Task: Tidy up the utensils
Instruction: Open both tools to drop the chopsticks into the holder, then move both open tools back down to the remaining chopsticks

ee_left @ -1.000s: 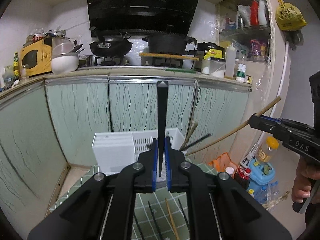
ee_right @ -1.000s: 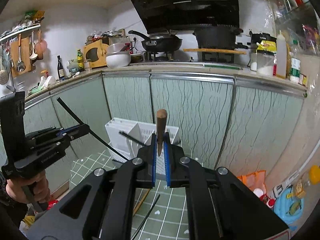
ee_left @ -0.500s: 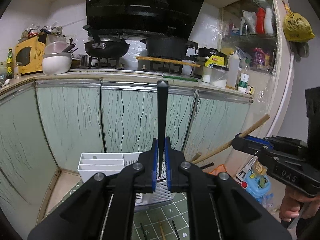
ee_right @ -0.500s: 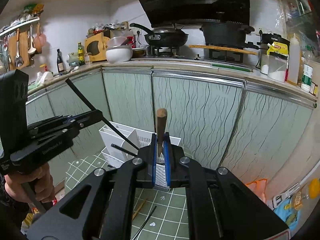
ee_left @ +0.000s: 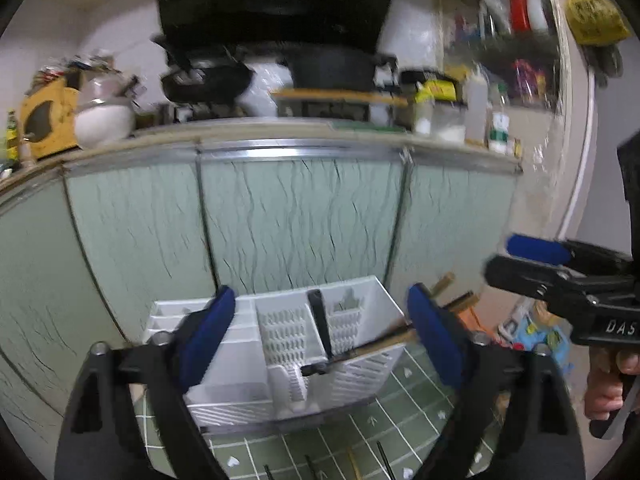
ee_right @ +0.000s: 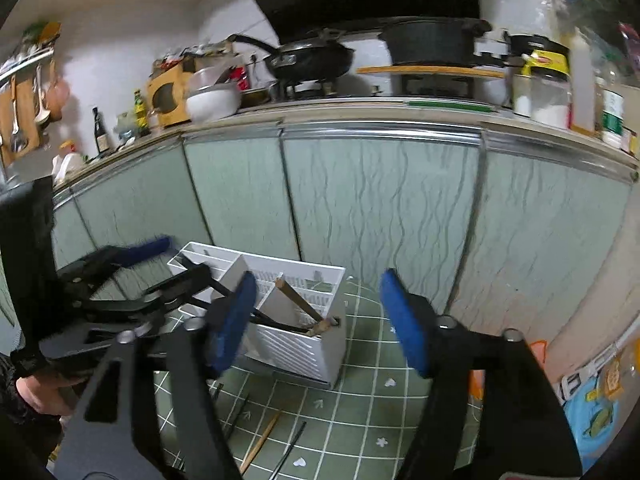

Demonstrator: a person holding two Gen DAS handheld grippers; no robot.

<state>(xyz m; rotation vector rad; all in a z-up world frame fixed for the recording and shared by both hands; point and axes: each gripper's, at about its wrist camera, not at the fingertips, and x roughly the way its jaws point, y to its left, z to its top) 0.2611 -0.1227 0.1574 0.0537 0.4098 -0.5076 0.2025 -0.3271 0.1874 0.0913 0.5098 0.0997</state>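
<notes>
My left gripper [ee_left: 320,336] hangs over the white utensil caddy [ee_left: 224,396], its jaws opening with nothing pressed between the blue pads. A black chopstick [ee_left: 320,320] stands loose in a caddy compartment, and a wooden chopstick [ee_left: 394,338] leans out to the right. In the right wrist view my right gripper [ee_right: 320,320] is also opening above the caddy [ee_right: 292,352], empty. The wooden chopstick [ee_right: 300,300] and the black chopstick [ee_right: 280,324] rest inside the caddy. Each view shows the other gripper alongside: the right gripper [ee_left: 516,264] and the left gripper [ee_right: 176,260].
The caddy stands on a green tiled mat [ee_right: 360,400]. A loose wooden chopstick [ee_right: 260,444] and a black one [ee_right: 290,456] lie on it near me. Pale green cabinet doors [ee_right: 380,208] rise close behind. Bottles and toys [ee_left: 536,332] crowd the floor at the right.
Both grippers have gone from shut to open over the caddy. The black chopstick has left the left jaws and the wooden one the right jaws. Both now sit in the caddy.
</notes>
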